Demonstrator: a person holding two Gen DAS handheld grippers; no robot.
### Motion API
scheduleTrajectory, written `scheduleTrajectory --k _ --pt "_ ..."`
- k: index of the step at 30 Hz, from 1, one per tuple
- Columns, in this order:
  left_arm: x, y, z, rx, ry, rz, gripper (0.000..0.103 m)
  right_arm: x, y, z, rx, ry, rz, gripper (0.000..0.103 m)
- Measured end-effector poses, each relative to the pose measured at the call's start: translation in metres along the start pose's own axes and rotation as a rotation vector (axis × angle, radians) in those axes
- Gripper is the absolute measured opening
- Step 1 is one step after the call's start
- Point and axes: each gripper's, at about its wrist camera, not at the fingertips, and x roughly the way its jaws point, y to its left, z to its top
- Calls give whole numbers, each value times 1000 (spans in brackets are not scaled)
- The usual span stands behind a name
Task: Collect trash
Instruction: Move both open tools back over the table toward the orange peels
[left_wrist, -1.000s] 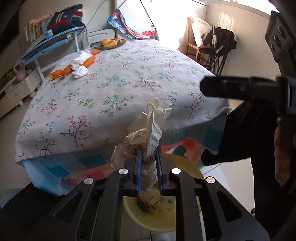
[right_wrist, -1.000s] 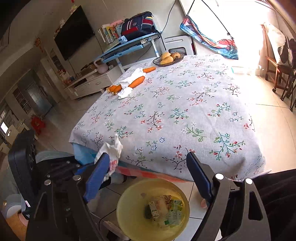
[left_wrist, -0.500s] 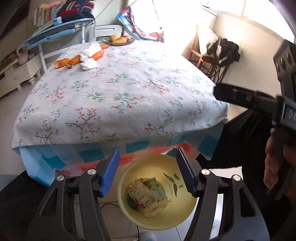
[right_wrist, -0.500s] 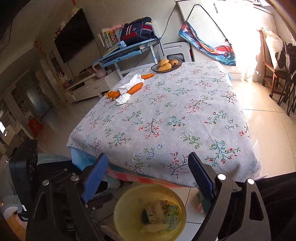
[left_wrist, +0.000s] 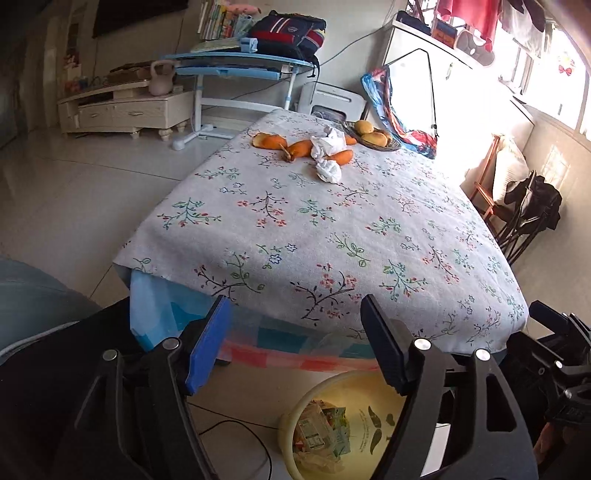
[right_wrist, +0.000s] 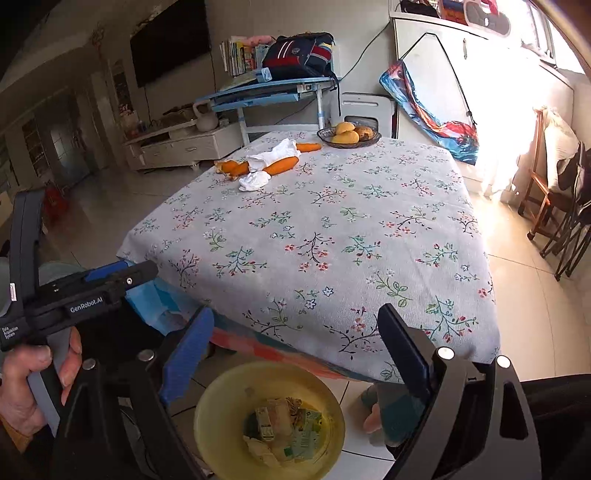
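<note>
A yellow bin (left_wrist: 373, 417) stands on the floor at the table's near edge, holding cartons and crumpled paper (left_wrist: 321, 435); it also shows in the right wrist view (right_wrist: 229, 402). Crumpled white tissues (left_wrist: 327, 153) and orange peels (left_wrist: 273, 142) lie at the far end of the floral tablecloth (left_wrist: 314, 240), and show in the right wrist view too, the tissues (right_wrist: 258, 177) beside the peels (right_wrist: 282, 166). My left gripper (left_wrist: 295, 343) is open and empty above the bin. My right gripper (right_wrist: 295, 350) is open and empty above the bin.
A basket of fruit (right_wrist: 349, 136) sits at the table's far edge. A blue desk with a backpack (left_wrist: 291, 35) stands behind the table. Folding chairs (right_wrist: 565, 206) stand at the right. A cable (left_wrist: 236, 424) runs on the floor by the bin.
My left gripper opened and dropped the crumpled paper into the bin, then tilted up toward the table. My right gripper stayed open over the bin.
</note>
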Motion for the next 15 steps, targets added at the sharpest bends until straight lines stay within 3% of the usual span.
scheduleTrajectory --k 7,15 --pt "-3 17 6 -86 -27 42 72 3 24 -2 -161 14 -91 87" --pt "-6 12 29 -41 -63 42 81 10 45 5 -280 40 -90 87"
